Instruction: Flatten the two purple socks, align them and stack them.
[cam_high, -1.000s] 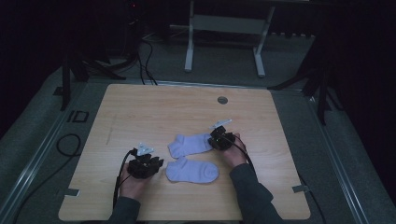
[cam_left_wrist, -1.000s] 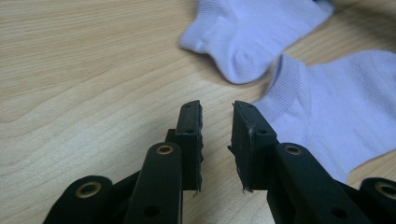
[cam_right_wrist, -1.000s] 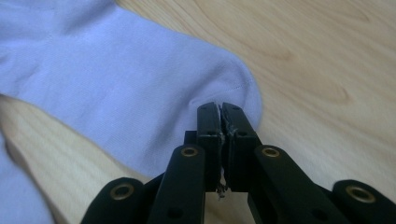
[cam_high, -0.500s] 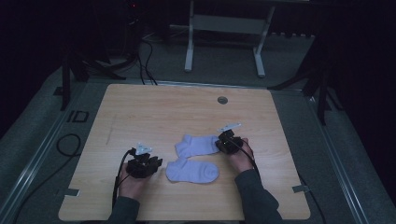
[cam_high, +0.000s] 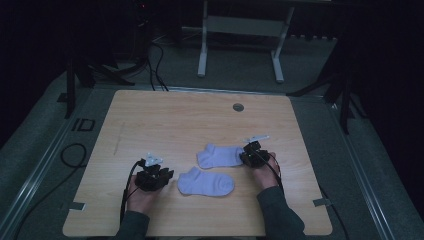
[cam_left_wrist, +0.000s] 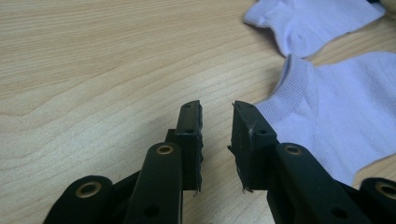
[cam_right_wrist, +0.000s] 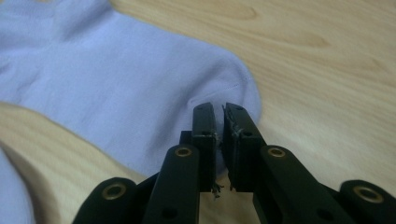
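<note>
Two pale socks lay on the wooden table (cam_high: 165, 120), the far sock (cam_high: 220, 155) a little beyond the near sock (cam_high: 206, 182), their edges near each other but apart as far as the high view showed.

The right gripper (cam_right_wrist: 219, 109) sat at the toe end of the far sock, its jaws almost pressed together with only a thin slit between them; whether any cloth was caught in that slit could not be told, since the tips hid the hem.

The left gripper (cam_left_wrist: 217, 107) rested on bare wood just beside the cuff of the near sock, jaws spread a little and holding nothing.

To do this step well, the right hand would probably need a firm bite on the toe fabric before any pull, lifting gently so the sock would not slip free. The left gripper would do best to slide sideways onto the ribbed cuff, open wider, and take both layers rather than scrape the table.
</note>
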